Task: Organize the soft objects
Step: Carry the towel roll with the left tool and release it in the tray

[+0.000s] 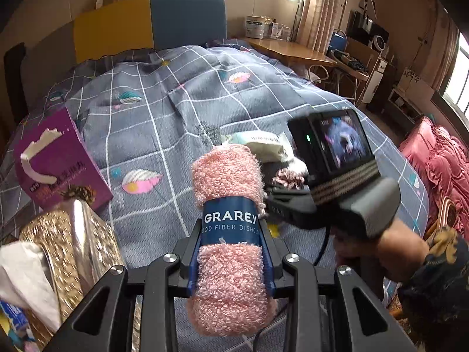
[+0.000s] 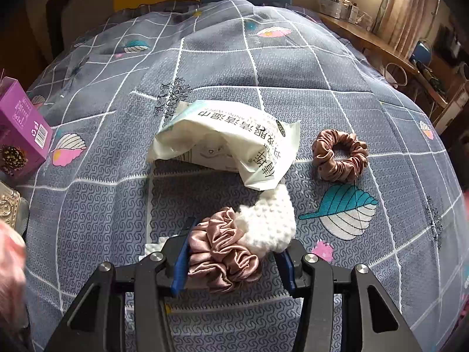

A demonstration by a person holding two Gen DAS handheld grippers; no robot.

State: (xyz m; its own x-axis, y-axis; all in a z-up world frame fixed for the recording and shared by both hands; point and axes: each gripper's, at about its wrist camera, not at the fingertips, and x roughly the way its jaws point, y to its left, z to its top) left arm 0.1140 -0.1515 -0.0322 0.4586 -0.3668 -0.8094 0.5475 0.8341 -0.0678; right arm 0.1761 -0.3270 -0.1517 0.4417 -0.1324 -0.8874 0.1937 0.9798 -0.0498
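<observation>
Purple box [image 1: 58,164] far left on the quilt [image 1: 181,111], gold tissue box [image 1: 67,252] just below it; your left gripper [image 1: 231,261] is clamped on the pink cloth roll [image 1: 228,234], lifted off the bed, its blue band reading "GRAREY" and "FIBER DISHCLO"; the white wipes pack [image 2: 225,143] carries Chinese print; your right gripper [image 2: 234,261] straddles a satin scrunchie [image 2: 225,258] beside a white knit piece [image 2: 269,226], whether the pads press it you can't tell; second scrunchie [image 2: 340,158] lies right.

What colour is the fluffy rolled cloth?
The rolled dishcloth is pale pink with a dark blue paper band, clearest in the left wrist view.
</observation>
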